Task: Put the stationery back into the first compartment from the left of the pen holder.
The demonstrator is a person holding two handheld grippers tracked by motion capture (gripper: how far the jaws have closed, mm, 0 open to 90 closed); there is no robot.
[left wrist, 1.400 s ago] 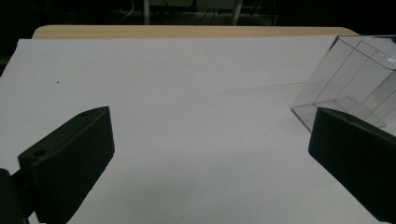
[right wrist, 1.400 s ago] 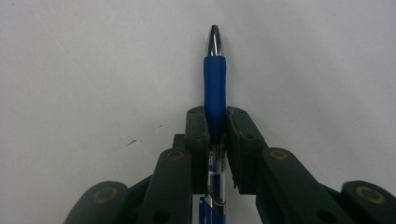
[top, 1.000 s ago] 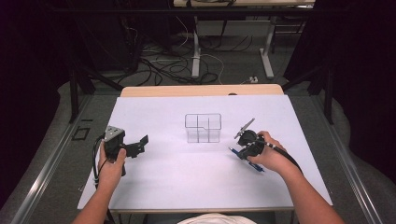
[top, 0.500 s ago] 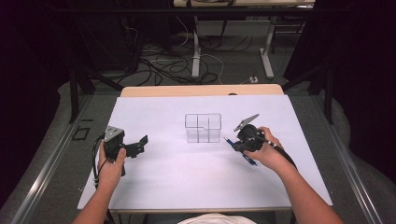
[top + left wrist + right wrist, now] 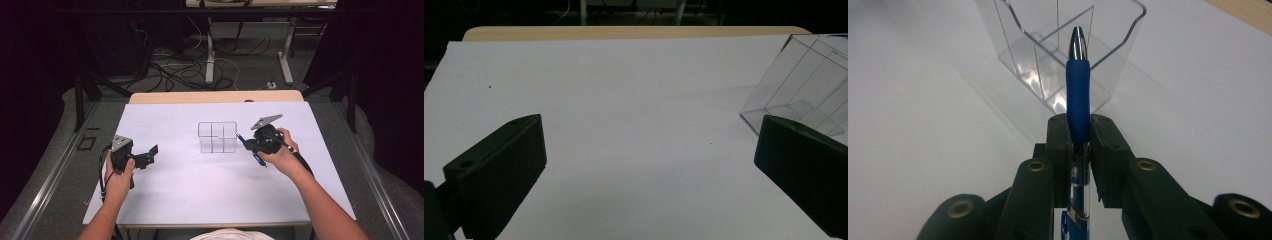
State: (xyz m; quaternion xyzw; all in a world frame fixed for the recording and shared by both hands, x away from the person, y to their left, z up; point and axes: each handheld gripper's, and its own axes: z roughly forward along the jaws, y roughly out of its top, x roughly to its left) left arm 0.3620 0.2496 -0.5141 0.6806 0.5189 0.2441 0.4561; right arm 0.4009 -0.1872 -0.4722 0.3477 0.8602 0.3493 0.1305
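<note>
item 1, far left: your left gripper [image 5: 150, 153], in yr left hand [image 5: 119, 177], low over the white table sheet [image 5: 200, 190]. jaws stand wide apart, nothing btwn them; in the left gripper view the black pads [image 5: 499, 170] frame bare sheet.

item 2, centre: clear plastic organiser [image 5: 217, 137], upright on the sheet, inner walls split it into compartments, all look empty.

item 3, right of centre: your right gripper [image 5: 250, 145], in yr right hand [image 5: 280, 155], just beside the organiser's right wall. jaws clamped on a blue pen [image 5: 1077, 100]. pen's silver tip pts toward the organiser, near its rim; can't tell if it touches. pen's tail end sticks out below the hand.
</note>
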